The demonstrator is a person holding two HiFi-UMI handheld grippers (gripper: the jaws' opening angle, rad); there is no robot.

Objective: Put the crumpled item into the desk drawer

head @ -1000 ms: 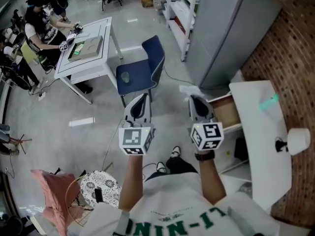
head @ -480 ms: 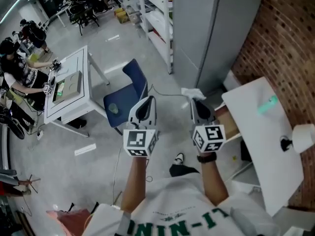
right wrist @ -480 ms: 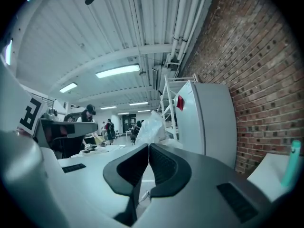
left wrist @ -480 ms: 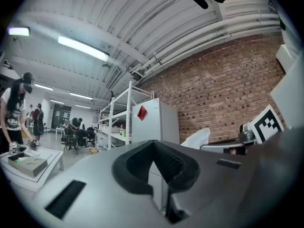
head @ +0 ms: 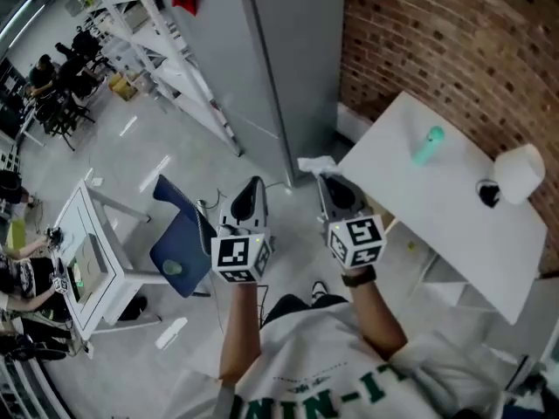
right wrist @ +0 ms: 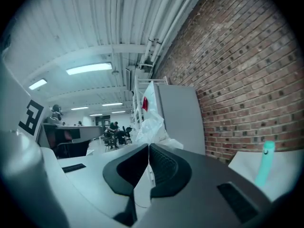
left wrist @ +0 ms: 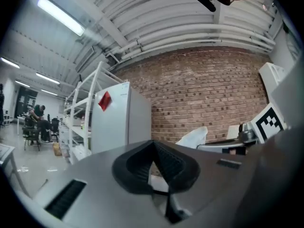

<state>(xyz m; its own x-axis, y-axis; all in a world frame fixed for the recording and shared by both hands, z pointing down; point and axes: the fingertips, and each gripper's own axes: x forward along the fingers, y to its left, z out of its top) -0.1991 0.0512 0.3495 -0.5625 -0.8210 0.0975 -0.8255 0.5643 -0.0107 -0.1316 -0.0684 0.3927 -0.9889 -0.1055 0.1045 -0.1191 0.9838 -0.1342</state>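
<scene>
The right tongs [head: 324, 180] are clenched on the crumpled item [head: 315, 164], a white, wrinkled wad of thin sheet. In the right gripper view the two dark pads [right wrist: 161, 163] press together on its lower edge, and the rest of the wad [right wrist: 153, 120] billows up and out past the tips towards 12 o'clock. The left tongs [head: 254, 184] are shut with nothing between them; in the left gripper view their ribbed pads [left wrist: 164, 158] meet at the tip. From that view the wad [left wrist: 193, 137] shows at 2 o'clock, with the marker cube of the right tongs [left wrist: 267, 121] further out at 3 o'clock.

In the head view the two pairs are held side by side, near each other but apart, both pointing to 12 o'clock. The white bench [head: 437, 212] lies at 3 o'clock of the right tongs, its near corner just beside them. A small tan strip under that edge may be the drawer [head: 390, 226], though it is too small to be sure. On the bench top a teal bottle [head: 427, 145] lies towards 1 o'clock, and a white roll [head: 519, 171] sits at the far end. A brick wall [head: 454, 42] runs behind the bench, a grey cabinet [head: 279, 51] stands at 12 o'clock, and a blue chair [head: 179, 238] sits at 9 o'clock of the left tongs.
</scene>
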